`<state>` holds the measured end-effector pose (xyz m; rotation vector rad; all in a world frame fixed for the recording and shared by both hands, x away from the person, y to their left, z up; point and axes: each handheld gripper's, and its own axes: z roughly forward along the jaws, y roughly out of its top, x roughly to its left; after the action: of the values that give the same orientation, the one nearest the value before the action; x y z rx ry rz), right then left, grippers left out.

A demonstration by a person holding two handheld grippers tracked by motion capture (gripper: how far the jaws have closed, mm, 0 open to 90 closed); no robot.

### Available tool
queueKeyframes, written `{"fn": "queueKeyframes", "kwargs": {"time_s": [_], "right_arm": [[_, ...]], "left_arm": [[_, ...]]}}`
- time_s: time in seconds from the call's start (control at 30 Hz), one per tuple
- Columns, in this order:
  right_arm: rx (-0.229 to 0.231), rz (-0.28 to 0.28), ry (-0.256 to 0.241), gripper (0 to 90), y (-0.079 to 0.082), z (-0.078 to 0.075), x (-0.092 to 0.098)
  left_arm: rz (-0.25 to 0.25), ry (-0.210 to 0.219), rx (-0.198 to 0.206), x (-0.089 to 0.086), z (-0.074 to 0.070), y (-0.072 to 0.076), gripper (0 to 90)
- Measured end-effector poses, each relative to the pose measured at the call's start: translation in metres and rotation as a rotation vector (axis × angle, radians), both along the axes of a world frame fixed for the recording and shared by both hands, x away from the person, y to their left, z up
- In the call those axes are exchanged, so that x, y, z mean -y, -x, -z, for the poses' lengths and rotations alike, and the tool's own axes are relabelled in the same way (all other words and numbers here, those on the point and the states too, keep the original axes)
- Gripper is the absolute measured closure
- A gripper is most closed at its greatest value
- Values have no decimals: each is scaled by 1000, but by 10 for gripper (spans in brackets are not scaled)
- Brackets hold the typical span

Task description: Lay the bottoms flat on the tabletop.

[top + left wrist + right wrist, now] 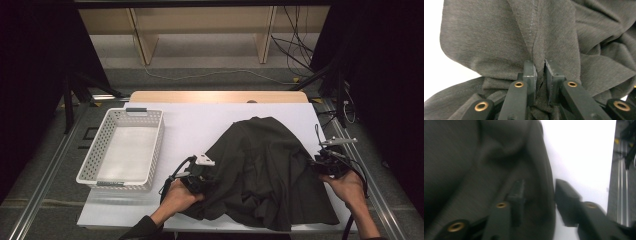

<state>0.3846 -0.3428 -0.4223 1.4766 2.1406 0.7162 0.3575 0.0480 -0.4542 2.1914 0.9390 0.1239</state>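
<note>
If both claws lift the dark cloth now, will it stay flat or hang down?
The dark cloth already lies in soft folds, so it will probably sag between the claws. It looks thin and likely light. The left claw pinches a seam fold, which should hold without slipping.

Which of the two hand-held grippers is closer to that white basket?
The left. The left hand-held gripper sits just right of the white basket, at the dark cloth's near-left edge. The right hand-held gripper is at the cloth's far side.
</note>
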Motion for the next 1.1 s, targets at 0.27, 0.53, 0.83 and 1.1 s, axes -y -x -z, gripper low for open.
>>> {"fn": "queueKeyframes", "kwargs": {"time_s": [0.27, 0.53, 0.83, 1.1], "right_arm": [[32, -105, -97, 456, -8, -20, -38], [44, -126, -59, 435, -14, -24, -61], [-2, -35, -30, 400, -26, -7, -35], [-28, -9, -16, 390, -30, 1, -25]], "left_arm": [[35, -15, -19, -1, -7, -3, 668], [27, 33, 26, -21, -60, -13, 476], [-188, -39, 12, -18, -49, -50, 400], [-273, -132, -170, -20, 4, -80, 265]]}}
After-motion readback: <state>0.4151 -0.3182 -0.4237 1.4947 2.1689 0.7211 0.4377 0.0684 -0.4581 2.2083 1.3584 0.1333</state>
